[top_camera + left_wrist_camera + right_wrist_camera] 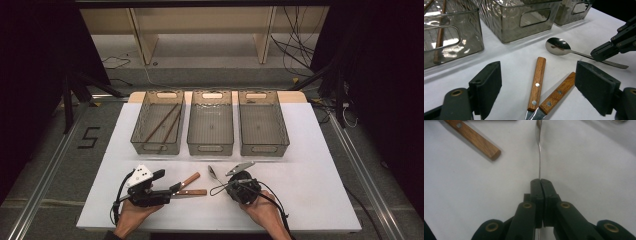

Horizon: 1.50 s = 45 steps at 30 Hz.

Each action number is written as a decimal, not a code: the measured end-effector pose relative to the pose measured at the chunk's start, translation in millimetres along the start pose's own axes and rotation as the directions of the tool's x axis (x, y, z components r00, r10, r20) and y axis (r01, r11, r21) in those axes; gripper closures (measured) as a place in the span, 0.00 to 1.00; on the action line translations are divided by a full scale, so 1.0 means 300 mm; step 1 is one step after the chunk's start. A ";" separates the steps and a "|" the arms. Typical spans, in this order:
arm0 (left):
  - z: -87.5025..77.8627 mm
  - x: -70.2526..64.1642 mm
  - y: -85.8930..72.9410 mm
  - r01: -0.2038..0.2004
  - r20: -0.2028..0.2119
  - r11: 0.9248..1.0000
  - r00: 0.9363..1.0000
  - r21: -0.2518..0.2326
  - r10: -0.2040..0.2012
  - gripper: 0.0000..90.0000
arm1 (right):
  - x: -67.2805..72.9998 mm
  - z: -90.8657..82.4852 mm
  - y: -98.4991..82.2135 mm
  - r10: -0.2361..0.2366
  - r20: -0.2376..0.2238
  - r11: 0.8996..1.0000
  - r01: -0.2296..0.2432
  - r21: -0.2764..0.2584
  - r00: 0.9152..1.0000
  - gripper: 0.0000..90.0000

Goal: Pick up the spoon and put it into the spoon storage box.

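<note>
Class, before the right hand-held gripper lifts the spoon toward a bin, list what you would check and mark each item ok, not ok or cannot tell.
1. Right hand-held gripper shut on the spoon handle: ok.
2. Grip sits well along the handle, not at its very tip: ok.
3. Spoon free of the two wooden-handled knives: ok, they lie apart.
4. Left hand-held gripper out of the way: ok, open over the knives, beside the spoon.
5. Middle bin free to take it: ok.
6. Grip firm enough to carry: cannot tell.
</note>
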<state>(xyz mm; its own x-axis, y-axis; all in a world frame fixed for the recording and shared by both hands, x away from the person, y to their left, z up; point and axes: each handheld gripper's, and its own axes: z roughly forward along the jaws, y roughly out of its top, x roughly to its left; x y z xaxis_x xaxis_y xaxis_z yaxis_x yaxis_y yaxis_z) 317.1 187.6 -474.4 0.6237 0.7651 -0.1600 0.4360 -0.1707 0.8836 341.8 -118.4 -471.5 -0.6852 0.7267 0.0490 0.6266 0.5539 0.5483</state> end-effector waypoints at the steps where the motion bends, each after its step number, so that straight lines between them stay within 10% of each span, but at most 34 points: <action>1: 0.000 0.000 0.000 0.000 -0.001 1.000 1.000 0.000 0.000 0.24 | 0.001 0.001 0.001 -0.003 0.004 1.000 0.003 0.001 1.000 0.99; 20: -0.001 0.004 -0.001 -0.002 -0.008 1.000 1.000 -0.004 0.002 0.24 | 0.005 -0.061 0.037 -0.017 -0.035 0.997 0.015 -0.071 0.999 1.00; 29: 0.000 0.005 -0.003 -0.006 -0.006 1.000 1.000 -0.005 0.006 0.23 | -0.062 -0.143 0.176 0.013 -0.052 0.982 -0.023 -0.190 0.999 1.00; 45: -0.002 0.009 -0.002 -0.007 0.000 1.000 1.000 -0.011 0.007 0.23 | -0.163 -0.135 0.416 0.080 -0.034 0.968 -0.086 -0.236 0.996 1.00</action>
<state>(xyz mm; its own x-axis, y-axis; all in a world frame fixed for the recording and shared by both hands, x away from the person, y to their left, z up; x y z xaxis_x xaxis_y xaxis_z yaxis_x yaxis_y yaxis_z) 318.1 190.1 -475.1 0.6263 0.7642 -0.1540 0.4251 -0.1692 0.8892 438.6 -101.3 -371.6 -0.6450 0.7544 0.1216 0.5778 0.3774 0.7237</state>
